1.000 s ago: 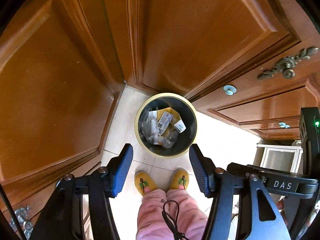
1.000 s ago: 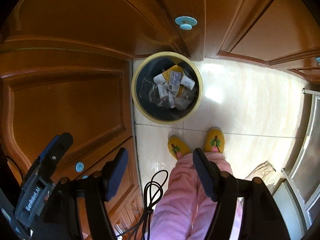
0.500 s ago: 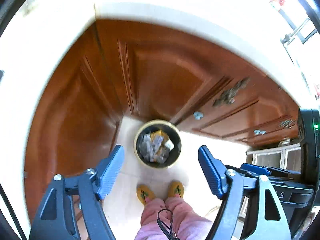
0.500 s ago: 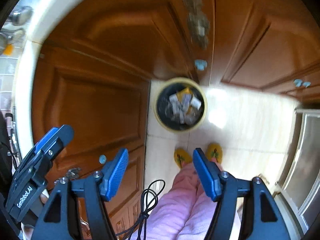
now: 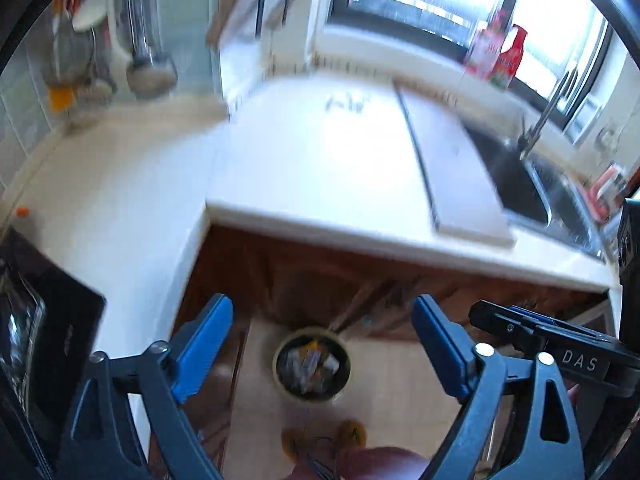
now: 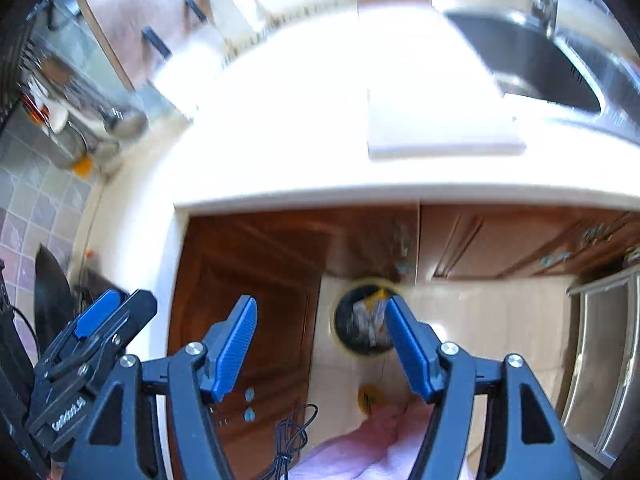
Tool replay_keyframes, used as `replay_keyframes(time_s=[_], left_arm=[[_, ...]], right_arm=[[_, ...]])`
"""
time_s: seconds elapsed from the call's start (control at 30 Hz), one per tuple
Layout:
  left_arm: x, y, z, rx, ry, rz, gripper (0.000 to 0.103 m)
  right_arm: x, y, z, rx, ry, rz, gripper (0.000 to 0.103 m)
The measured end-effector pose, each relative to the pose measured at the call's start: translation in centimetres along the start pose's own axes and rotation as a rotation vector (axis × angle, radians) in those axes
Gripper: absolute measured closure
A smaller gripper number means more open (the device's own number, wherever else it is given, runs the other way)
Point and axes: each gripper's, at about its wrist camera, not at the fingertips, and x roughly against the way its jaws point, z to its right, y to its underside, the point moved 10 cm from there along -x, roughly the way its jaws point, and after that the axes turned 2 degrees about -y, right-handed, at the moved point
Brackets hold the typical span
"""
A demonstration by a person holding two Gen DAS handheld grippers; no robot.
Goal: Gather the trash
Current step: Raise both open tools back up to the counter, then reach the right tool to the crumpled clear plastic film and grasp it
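Observation:
A round bin (image 5: 312, 364) with a yellow rim stands on the tiled floor far below, at the foot of the wooden cabinets. It holds crumpled wrappers and clear plastic. My left gripper (image 5: 322, 302) hangs high above it, its blue jaws opening wide with nothing between them. My right gripper (image 6: 320, 300) is also open and empty, and its right finger (image 6: 404, 340) covers part of the bin (image 6: 358, 328). Both views are blurred by motion.
A white L-shaped countertop (image 5: 320, 168) now fills the upper views, with a white cutting board (image 5: 452, 168), a steel sink (image 5: 532, 188) and tap. Red cartons (image 5: 496, 56) stand at the window. Utensils (image 5: 148, 64) hang at left. A person's yellow slippers (image 5: 352, 434) and pink trousers (image 6: 360, 452) are below.
Both grippers have risen from just above the bin to above counter height, so the bin has shrunk and the countertop has come into view. The left jaws have spread wider.

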Motion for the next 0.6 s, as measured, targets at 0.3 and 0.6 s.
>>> replay_keyframes(time_s=[0.3,0.6], left_arm=[[2.9,-5.7,1.1,-0.024,-0.033,0.138,0.006],[-1.3,-11.7,-0.4,0.036,-0.128,0.177,0.005]], right_arm=[[5.2,-6.7,-1.1,0.053,0.011,0.155,0.036],[2.8,-16.1,-1.0,0.082,-0.041,0.204,0.036]])
